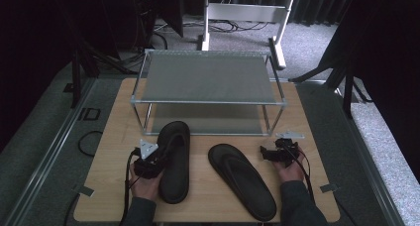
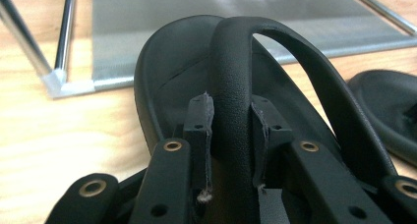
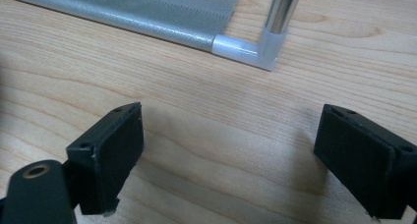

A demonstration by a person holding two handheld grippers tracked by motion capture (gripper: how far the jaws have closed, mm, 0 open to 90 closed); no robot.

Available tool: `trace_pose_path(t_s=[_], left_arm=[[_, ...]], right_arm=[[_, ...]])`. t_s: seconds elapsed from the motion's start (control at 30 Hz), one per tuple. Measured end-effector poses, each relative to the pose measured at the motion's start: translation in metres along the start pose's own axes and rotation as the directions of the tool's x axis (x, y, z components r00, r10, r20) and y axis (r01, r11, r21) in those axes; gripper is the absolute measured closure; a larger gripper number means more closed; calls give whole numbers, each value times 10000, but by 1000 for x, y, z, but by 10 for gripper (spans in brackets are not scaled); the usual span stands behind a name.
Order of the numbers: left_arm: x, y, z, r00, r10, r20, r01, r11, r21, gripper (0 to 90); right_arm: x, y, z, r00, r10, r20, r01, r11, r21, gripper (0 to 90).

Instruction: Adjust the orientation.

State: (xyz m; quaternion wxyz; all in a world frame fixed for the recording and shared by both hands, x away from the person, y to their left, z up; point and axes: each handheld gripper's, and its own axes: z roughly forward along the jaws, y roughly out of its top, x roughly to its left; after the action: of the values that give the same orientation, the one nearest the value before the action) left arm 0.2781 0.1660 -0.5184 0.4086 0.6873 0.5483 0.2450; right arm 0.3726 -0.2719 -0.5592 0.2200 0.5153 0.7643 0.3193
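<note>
Two black flip-flops lie on the wooden table in front of a two-tier shoe rack (image 1: 208,80). The left flip-flop (image 1: 174,159) has its toe pointing at the rack. My left gripper (image 1: 152,159) is shut on its strap (image 2: 231,86); both pads (image 2: 204,121) press the strap's sides. The right flip-flop (image 1: 240,179) lies flat at an angle, its edge (image 2: 388,106) visible in the left gripper view. My right gripper (image 1: 270,152) rests on the table to the right of it, jaws wide open with bare wood between the fingers (image 3: 110,150).
The rack's lower shelf (image 2: 221,17) sits just beyond the held flip-flop. A chrome leg and white corner joint (image 3: 260,49) of the rack stand ahead of the right gripper. The table (image 1: 114,137) edges are near both hands; cables and stands lie on the floor behind.
</note>
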Motion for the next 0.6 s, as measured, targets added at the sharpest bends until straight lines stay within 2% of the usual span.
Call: trace_pose_path(t_s=[0.27,0.37,0.47,0.6], left_arm=[[-3,13,12,9999,30,120,-27,9998,-216,732],[-4,20,20,9997,174,152,-169,9994,-318,732],[-5,28,34,9984,550,115,-545,9978,-389,731],[-6,34,50,9978,654,71,-651,9973,-325,731]], right_arm=[[0,0,0,10000,-1,1,1,10000,-1,111],[0,0,0,10000,0,1,0,10000,0,111],[0,0,0,10000,0,-1,0,10000,0,111],[0,0,0,10000,1,-3,-1,10000,-1,111]])
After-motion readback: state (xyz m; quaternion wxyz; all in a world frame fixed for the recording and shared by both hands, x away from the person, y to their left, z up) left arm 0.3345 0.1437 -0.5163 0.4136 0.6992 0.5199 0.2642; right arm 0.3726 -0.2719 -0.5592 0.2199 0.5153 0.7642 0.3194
